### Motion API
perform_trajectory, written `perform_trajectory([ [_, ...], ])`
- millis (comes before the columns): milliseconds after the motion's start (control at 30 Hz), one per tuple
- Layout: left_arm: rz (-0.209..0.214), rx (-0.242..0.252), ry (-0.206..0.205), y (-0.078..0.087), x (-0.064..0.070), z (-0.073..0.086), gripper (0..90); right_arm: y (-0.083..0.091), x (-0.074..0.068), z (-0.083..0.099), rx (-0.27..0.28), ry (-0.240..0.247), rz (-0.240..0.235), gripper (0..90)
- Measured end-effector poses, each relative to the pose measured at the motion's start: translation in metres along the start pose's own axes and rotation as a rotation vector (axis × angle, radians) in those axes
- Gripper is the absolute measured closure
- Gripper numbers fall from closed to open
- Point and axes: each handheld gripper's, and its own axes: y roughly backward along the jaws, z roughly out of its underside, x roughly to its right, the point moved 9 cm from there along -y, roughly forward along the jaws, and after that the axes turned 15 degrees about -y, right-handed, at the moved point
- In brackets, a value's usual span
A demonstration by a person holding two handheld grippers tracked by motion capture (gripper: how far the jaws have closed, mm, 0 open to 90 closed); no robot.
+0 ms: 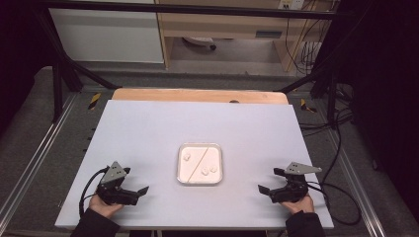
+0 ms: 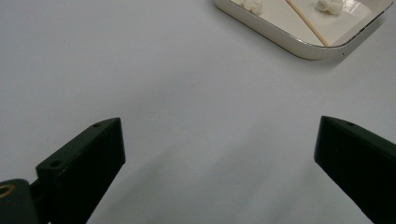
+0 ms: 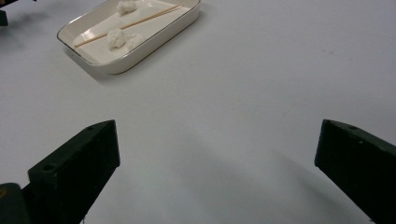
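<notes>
Left hand-held gripper [image 1: 136,191] agape, tray [image 2: 299,44] cut off

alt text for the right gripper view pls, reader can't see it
A shallow white tray sits upper left on a white table, holding a thin wooden stick and white fluffy lumps. The right tool frames the foreground, its black jaws wide apart and empty.

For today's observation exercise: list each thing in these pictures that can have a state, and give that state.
Left gripper: open, empty, on the table.
Right gripper: open, empty, on the table.
Tray: flat on the table, between the grippers.
Skewer: lying slantwise in the tray.
White lumps: three, loose in the tray.
</notes>
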Motion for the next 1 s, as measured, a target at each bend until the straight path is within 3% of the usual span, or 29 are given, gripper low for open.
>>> perform_trajectory([
  [700, 0.007, 0.003, 0.004, -0.001, 0.001, -0.008, 2.3, 0.0, 0.0, -0.001, 0.007, -0.001, -0.008, 0.7],
  [1000, 0.013, -0.004, -0.004, -0.005, 0.007, -0.018, 2.6, 0.0, 0.0, -0.001, 0.007, 0.002, -0.008, 0.6],
])
